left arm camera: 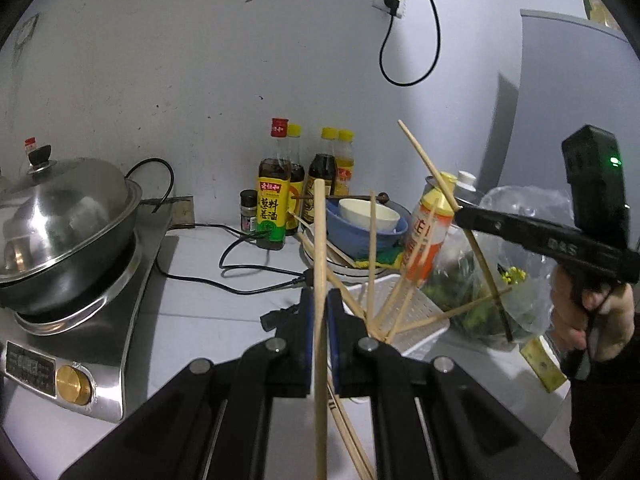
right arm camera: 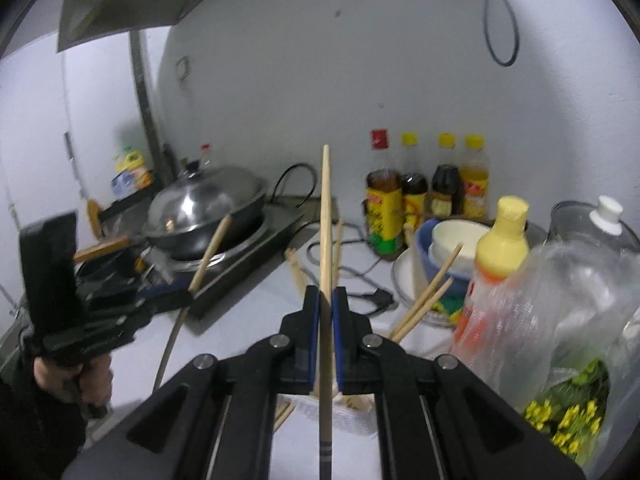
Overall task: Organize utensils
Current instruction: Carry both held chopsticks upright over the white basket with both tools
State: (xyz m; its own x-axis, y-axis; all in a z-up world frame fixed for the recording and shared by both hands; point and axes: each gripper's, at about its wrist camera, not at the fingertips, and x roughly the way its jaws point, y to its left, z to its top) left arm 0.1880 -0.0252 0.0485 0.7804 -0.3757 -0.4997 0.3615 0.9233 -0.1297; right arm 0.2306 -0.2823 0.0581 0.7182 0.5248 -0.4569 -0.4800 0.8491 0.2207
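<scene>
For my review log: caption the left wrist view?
Left tool shut on a chopstick; right tool holds another.

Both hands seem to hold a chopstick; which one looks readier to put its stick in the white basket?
Probably the left: its gripper clamps a wooden chopstick right beside the white slotted basket. The right gripper holds its own over the basket.

On the table (left arm camera: 208,312), the wok (left arm camera: 64,232) sits left, bottles (left arm camera: 276,200) far, stacked bowls (left arm camera: 364,224) right of them.
</scene>
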